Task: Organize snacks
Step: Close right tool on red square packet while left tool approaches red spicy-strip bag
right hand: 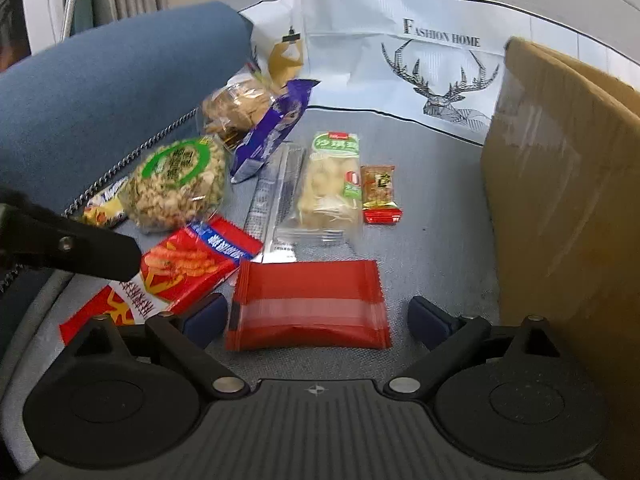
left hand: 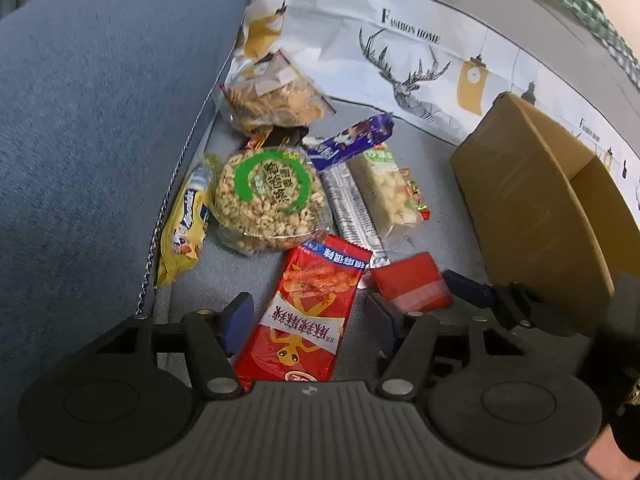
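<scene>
Left tongs (left hand: 310, 318) stand released astride the long red shrimp-stick packet (left hand: 308, 312) – pads apart from it, as far as shows. Right tongs (right hand: 316, 316) gape likewise around a plain red pouch (right hand: 308, 306) (untouched). Beyond lie a round puffed-grain cake (right hand: 176, 182), purple wrapper (right hand: 272, 132) and green-labelled bar (right hand: 332, 184) on the grey sofa seat (right hand: 432, 220), beside a cardboard box (right hand: 560, 200).

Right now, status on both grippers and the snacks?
Left gripper open over long red packet. Right gripper open around plain red pack, no squeeze. Box right, nothing blocking.
</scene>
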{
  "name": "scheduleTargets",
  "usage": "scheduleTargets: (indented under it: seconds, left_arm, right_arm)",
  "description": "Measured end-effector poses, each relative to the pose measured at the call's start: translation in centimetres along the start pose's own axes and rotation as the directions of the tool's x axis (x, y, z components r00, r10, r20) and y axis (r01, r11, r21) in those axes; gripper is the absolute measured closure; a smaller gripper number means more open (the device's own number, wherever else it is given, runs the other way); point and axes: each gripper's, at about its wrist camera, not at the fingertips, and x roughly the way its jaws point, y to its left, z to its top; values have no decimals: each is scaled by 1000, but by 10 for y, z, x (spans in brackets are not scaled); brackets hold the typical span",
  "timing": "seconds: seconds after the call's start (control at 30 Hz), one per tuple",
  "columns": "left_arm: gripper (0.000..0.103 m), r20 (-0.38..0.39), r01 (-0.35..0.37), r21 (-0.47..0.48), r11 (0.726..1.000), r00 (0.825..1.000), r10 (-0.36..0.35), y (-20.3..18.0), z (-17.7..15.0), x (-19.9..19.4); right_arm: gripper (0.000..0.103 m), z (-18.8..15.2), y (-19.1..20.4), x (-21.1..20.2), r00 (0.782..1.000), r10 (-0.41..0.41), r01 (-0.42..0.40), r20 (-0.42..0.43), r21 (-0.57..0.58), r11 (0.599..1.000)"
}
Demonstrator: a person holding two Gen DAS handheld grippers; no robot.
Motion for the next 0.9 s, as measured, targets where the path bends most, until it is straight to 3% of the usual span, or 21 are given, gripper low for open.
scheduleTargets:
  seconds: [0.03,0.07,0.13,0.4,0.57,0.9]
  left_arm:
    - [35,-6,1,-2,1000,1000,-1,0,0,2]
    - [34,-12,-1,-1,1000,1000,1,0,0,4]
    - [34,-28,-3,11,1000,1000,3,-2,0,7]
    - [24,-52,-1,63,998,999,4,-14,-3,11]
    - [21,-99,-18,131,991,995,31,-25,-5,21]
    - [19,-130,-65,209,976,987,94,-37,-10,28]
  right_arm:
    - [28,1,1,-3,1000,1,-1,10,-11,1000]
    - [38,1,2,-8,1000,10,-10,13,-17,1000]
    - [42,1,2,-18,1000,29,-29,-1,-30,999]
    - [43,-6,10,-86,993,81,-90,-82,-109,990]
    - [43,-22,18,-131,989,120,-134,-84,-182,974]
    - [43,-46,14,-107,991,98,-111,-94,-143,983]
